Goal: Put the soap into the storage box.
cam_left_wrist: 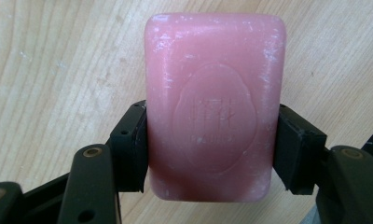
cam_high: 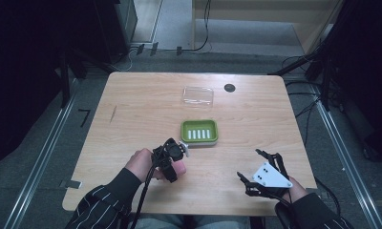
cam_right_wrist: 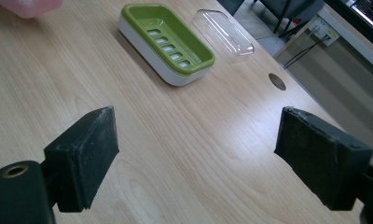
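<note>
A pink soap bar [cam_left_wrist: 215,93] with an embossed stamp is clamped across its sides by my left gripper [cam_left_wrist: 215,147], both black pads pressing on it just above the wooden table. From above, the left gripper [cam_high: 172,169] sits near the table's front with the soap bar [cam_high: 181,167] peeking out beside the hand. A green soap dish [cam_high: 213,125] with a slotted white insert stands just beyond it. My right gripper [cam_right_wrist: 203,154] is open with nothing between its pads, low over the table. It is at the front right [cam_high: 249,164].
A clear plastic lid [cam_high: 197,95] lies behind the green dish [cam_right_wrist: 203,65], with a round cable hole [cam_high: 229,88] to its right. The lid [cam_right_wrist: 224,32] and hole [cam_right_wrist: 277,81] lie ahead of the right gripper. Bare wooden table [cam_high: 132,119] spreads left of the dish.
</note>
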A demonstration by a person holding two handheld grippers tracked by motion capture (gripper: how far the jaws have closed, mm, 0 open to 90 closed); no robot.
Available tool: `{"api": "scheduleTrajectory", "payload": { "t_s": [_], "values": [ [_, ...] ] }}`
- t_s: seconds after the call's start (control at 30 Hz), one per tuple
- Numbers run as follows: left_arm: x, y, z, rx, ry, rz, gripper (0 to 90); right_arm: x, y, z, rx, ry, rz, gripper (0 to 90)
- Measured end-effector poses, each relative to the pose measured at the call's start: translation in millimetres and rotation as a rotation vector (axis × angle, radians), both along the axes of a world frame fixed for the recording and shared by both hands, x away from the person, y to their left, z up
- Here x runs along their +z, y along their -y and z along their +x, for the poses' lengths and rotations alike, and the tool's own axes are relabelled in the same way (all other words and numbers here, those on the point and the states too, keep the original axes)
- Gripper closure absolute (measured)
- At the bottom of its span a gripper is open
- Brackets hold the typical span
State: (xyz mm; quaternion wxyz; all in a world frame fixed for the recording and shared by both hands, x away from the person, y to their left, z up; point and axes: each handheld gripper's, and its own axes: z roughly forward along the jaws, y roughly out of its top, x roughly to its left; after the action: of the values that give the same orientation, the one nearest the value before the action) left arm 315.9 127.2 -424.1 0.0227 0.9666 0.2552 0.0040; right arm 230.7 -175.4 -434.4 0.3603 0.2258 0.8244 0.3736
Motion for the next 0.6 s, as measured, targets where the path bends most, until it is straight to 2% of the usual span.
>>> {"api": "scheduleTrajectory", "payload": {
  "t_s": [0.6],
  "values": [
    [7.8,6.1,9.6,-0.057,0.007,0.000,38.4,-0.1,-0.4,-0.2,-0.004,-0.003,0.003,13.3]
  ]
}}
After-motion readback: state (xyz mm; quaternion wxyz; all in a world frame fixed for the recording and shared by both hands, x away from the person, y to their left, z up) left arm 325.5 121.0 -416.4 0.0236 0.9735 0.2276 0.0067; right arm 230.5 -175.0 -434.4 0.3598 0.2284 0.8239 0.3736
